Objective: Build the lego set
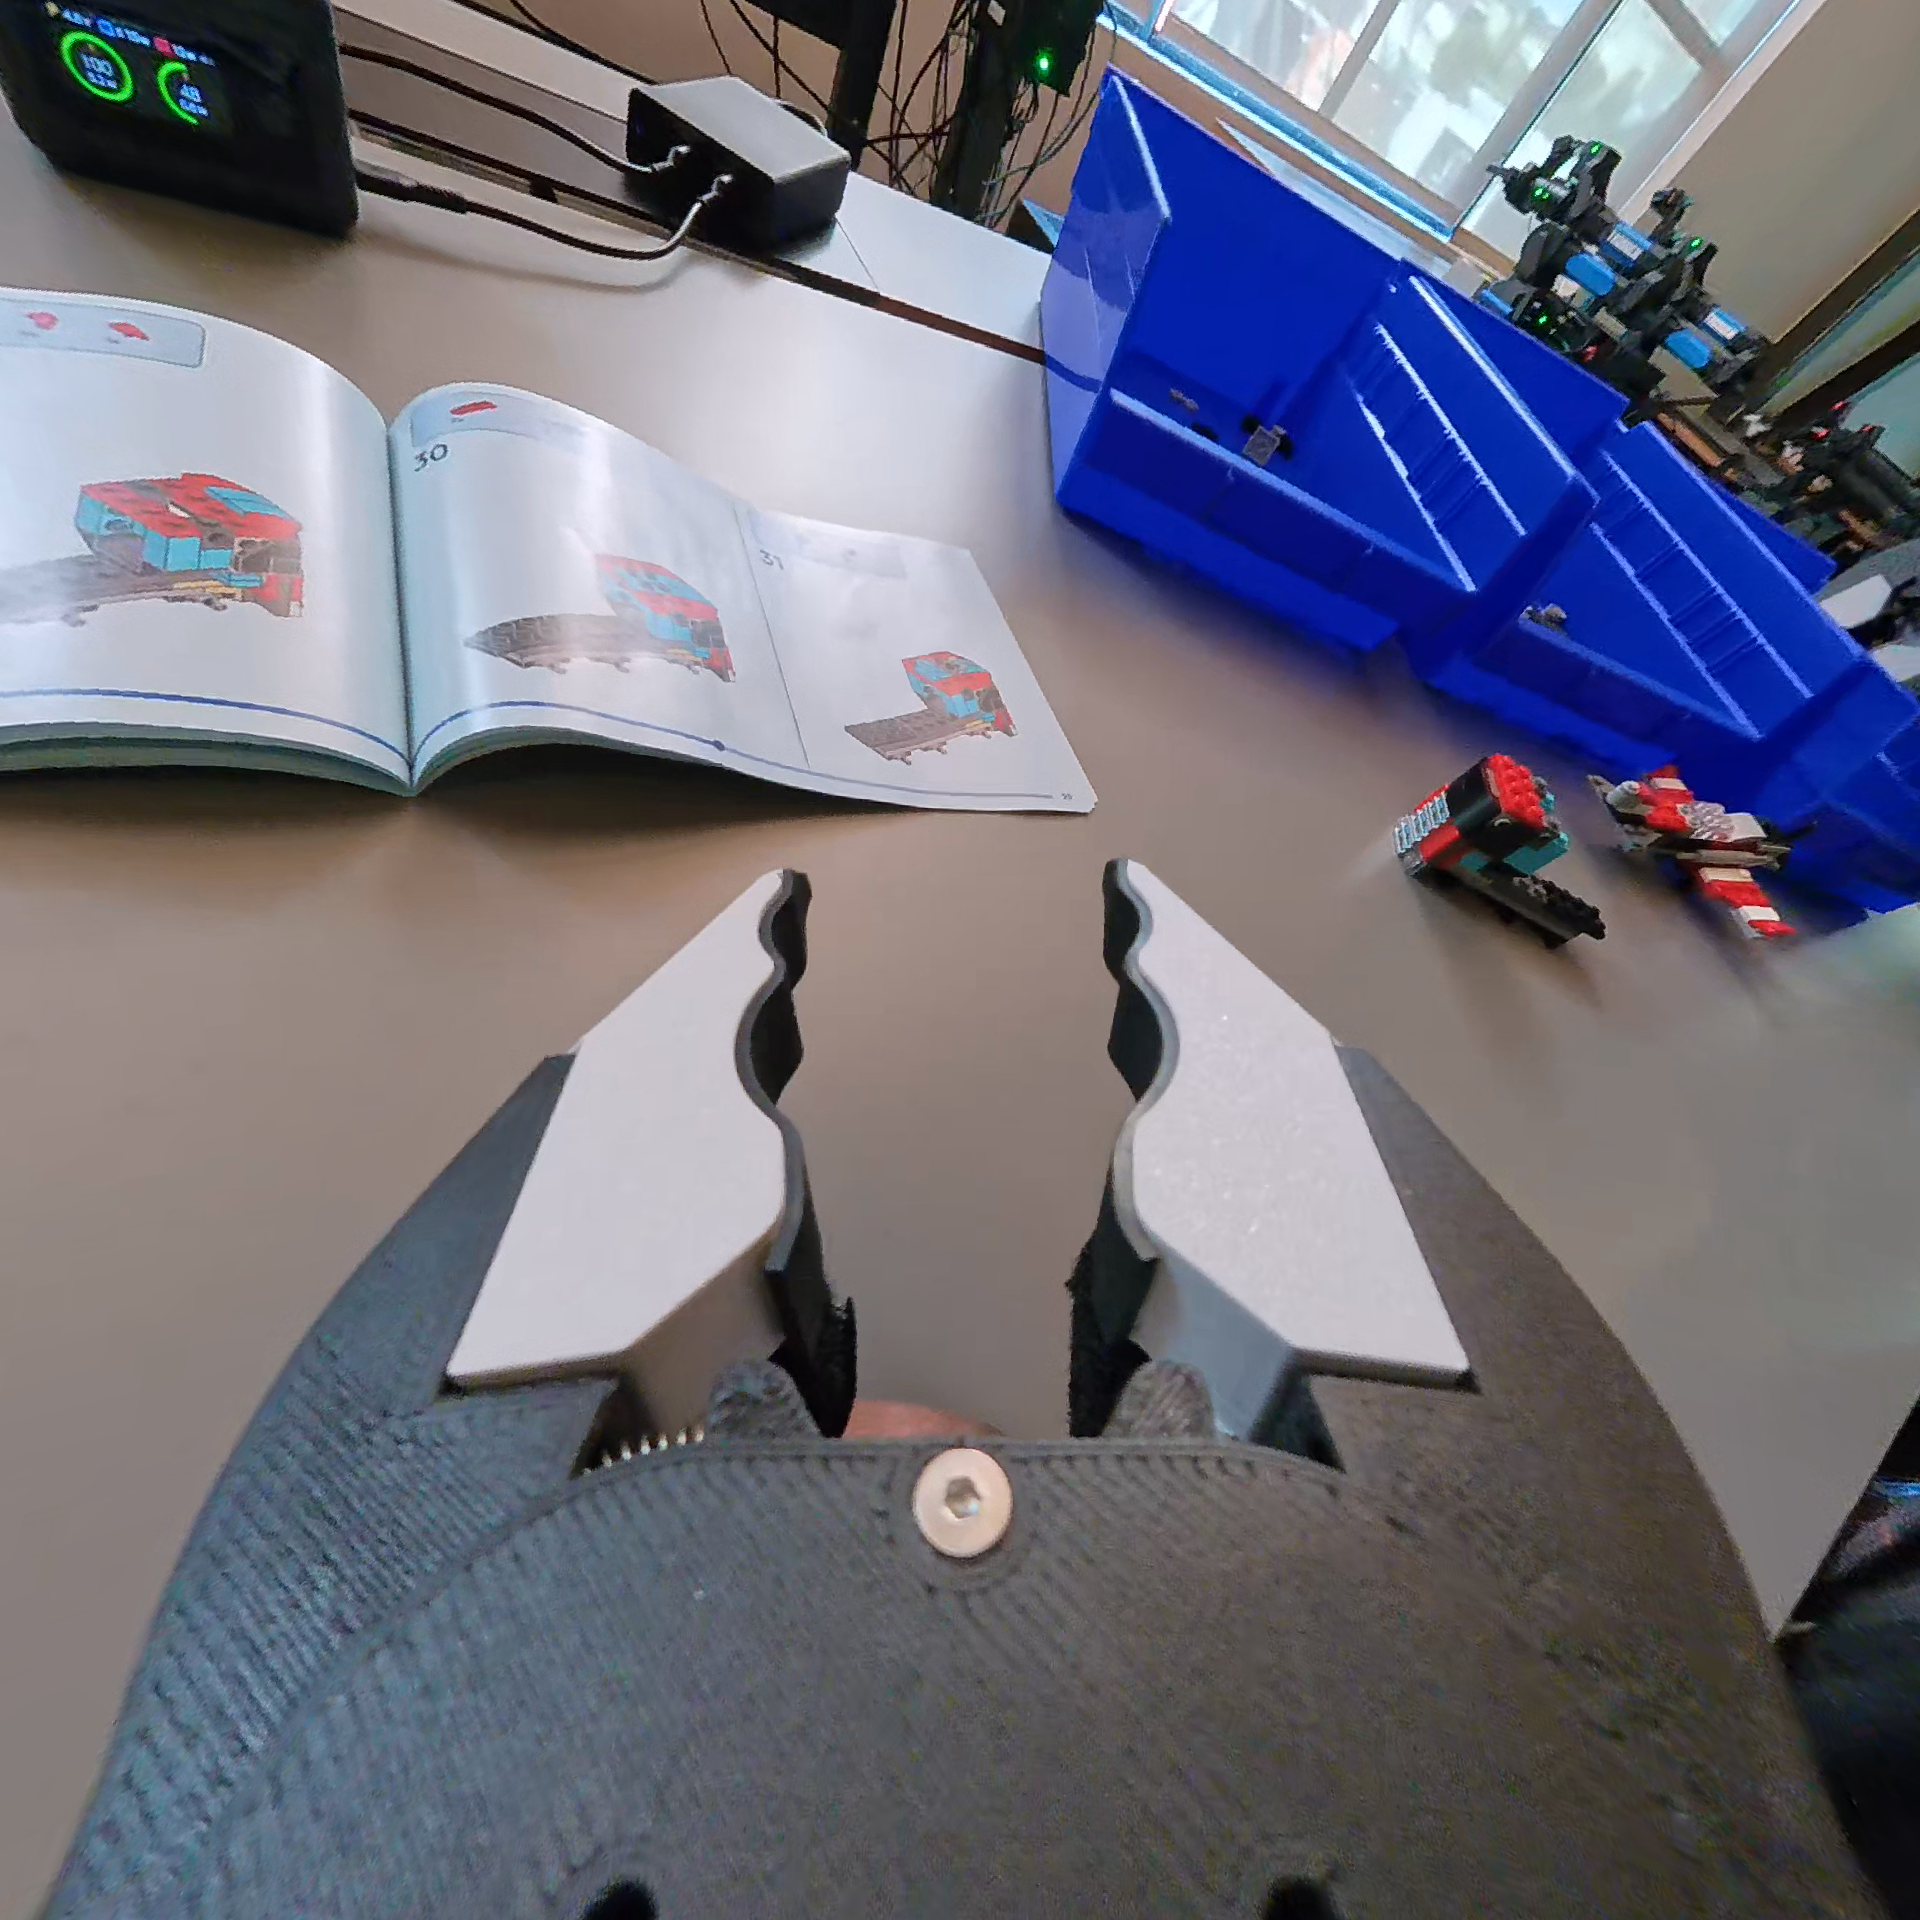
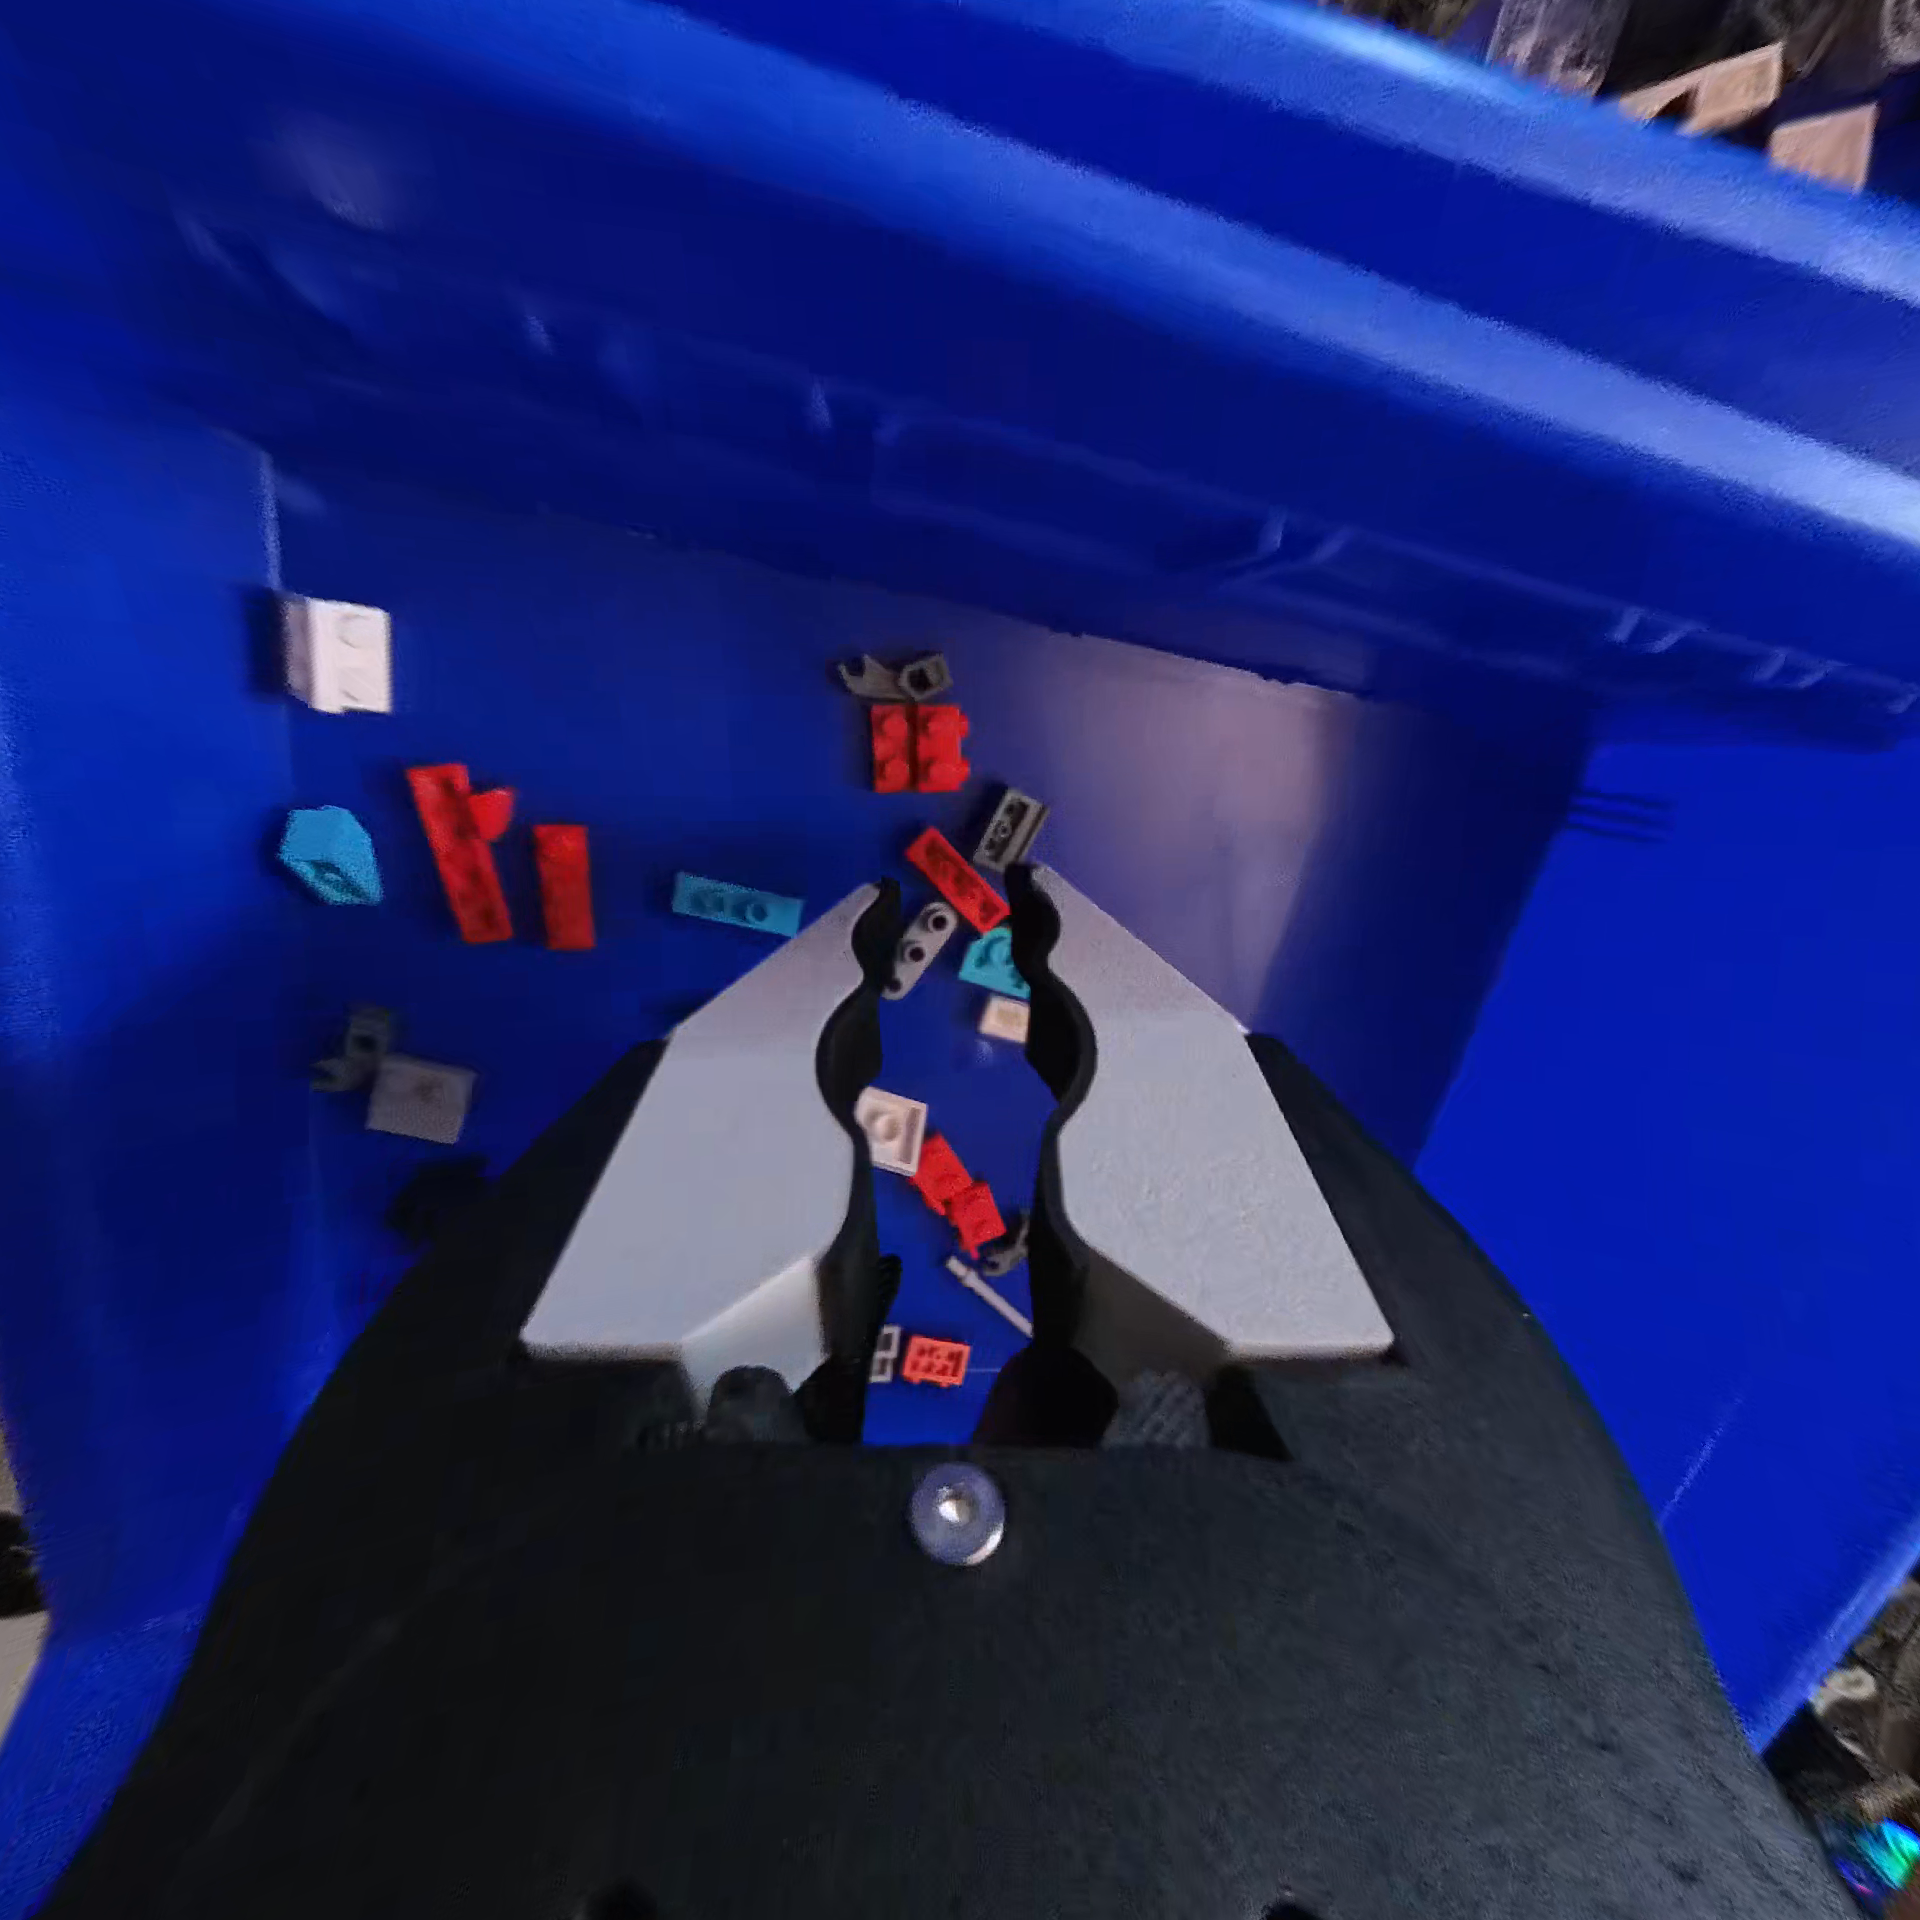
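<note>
Grey table (image 1: 935, 582) by windows (image 1: 1455, 62); left tool (image 1: 954, 883) gapes empty; right tool (image 2: 948, 891) part-open, empty, inside blue bin (image 2: 1558, 935).

**Plastic, paper and printed ridges**

The blue bins (image 1: 1247, 343) are glossy plastic. The booklet (image 1: 582, 603) has smooth, faintly shiny paper pages. The table (image 1: 1039, 727) looks matt and smooth. The left gripper (image 1: 954, 894) has a rough, ridged black body.

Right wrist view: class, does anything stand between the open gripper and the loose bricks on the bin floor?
Nothing visible does. The right gripper is inside the blue bin, jaws apart, with the small grey plate and red plate lying uncovered at its tips.
</note>
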